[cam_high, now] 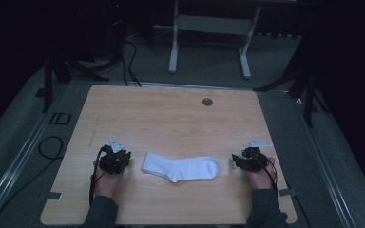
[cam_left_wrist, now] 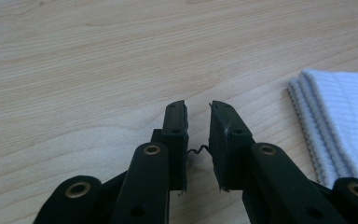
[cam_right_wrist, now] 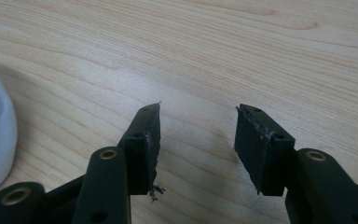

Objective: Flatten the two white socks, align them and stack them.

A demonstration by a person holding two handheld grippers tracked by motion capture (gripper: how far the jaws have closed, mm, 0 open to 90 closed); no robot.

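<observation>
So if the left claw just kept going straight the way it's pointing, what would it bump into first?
Probably just the bare table. The left claw points down and ahead at plain wood, its jaws slightly apart with nothing between them. The white sock lies off to one side, out of its line.

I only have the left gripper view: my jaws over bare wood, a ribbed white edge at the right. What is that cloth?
Observer: A white sock, lying flat between both hand-held grippers; that ribbed edge is its cuff.
Operator: Is the other gripper on it?
Observer: No. The right hand-held gripper stands open over bare table, beside the toe end.
Operator: Anything else on the table?
Observer: A small round grommet near the far edge.
</observation>
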